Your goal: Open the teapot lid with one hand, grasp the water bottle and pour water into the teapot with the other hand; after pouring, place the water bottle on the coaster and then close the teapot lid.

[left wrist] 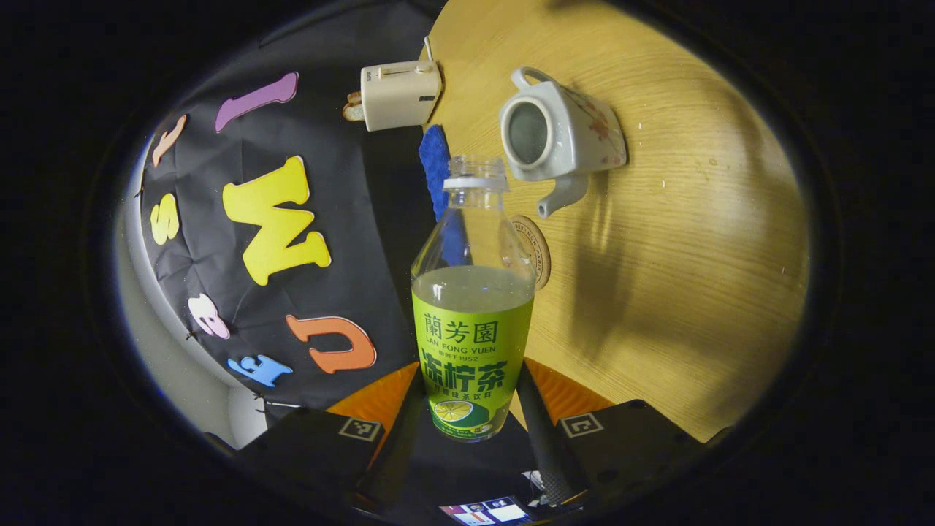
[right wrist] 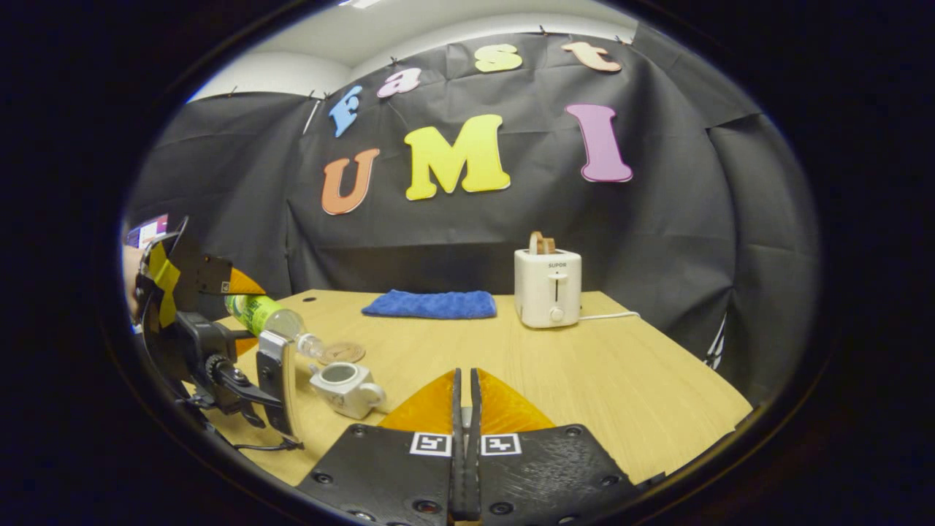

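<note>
A: Left gripper (left wrist: 471,409) — fingers clamped on the water bottle (left wrist: 471,321), one each side of the green label near its base. Cap off, neck clear, pale liquid up to roughly the label's top.

B: And the bottle's mouth?

A: Aimed toward the teapot (left wrist: 559,131), not touching it. In the right gripper view the bottle (right wrist: 266,314) lies tilted nearly flat, mouth just above the pot (right wrist: 343,386).

B: Teapot state?

A: White with a red floral print, lid off, opening bare, standing on the desk (left wrist: 694,241). Round coaster (left wrist: 537,248) just beside the spout, partly hidden behind the bottle.

B: Right gripper (right wrist: 465,409)?

A: Fingers pressed together with nothing visible between them, low over the desk — well apart from the pot.

B: Anything else?

A: Blue cloth (right wrist: 431,304) folded at the desk's far edge, white toaster (right wrist: 548,286) beside it with something sticking out of its slot, cord trailing off. Nothing stands between bottle and pot.
</note>
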A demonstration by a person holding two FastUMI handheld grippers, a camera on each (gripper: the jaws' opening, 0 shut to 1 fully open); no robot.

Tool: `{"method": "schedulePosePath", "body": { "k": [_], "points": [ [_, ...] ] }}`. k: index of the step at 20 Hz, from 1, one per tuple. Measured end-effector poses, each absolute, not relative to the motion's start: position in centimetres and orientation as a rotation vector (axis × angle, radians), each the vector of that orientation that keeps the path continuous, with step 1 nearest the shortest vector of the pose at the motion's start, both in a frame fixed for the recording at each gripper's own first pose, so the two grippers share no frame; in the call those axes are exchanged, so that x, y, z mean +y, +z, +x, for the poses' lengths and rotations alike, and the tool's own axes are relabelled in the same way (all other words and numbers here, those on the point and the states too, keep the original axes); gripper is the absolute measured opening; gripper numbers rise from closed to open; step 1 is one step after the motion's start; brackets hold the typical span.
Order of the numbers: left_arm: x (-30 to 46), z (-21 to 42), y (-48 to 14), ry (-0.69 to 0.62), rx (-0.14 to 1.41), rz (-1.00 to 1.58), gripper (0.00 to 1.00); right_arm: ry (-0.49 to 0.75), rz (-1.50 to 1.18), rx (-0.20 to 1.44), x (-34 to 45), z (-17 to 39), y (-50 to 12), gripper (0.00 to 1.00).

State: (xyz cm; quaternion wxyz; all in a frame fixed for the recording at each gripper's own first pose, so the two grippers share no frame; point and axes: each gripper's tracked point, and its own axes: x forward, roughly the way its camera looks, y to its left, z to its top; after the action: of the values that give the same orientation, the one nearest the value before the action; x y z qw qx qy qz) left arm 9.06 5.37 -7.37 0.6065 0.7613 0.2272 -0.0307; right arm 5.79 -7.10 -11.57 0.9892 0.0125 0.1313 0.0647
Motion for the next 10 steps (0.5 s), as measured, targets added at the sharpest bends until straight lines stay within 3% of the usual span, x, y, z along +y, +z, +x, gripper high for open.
{"method": "schedulePosePath", "body": {
  "k": [10],
  "points": [
    [3.8,9.7,-6.1,-0.093,0.501,1.916,0.74,0.118,0.025,0.26,-7.9,5.6,-11.7,0.0]
  ]
}}
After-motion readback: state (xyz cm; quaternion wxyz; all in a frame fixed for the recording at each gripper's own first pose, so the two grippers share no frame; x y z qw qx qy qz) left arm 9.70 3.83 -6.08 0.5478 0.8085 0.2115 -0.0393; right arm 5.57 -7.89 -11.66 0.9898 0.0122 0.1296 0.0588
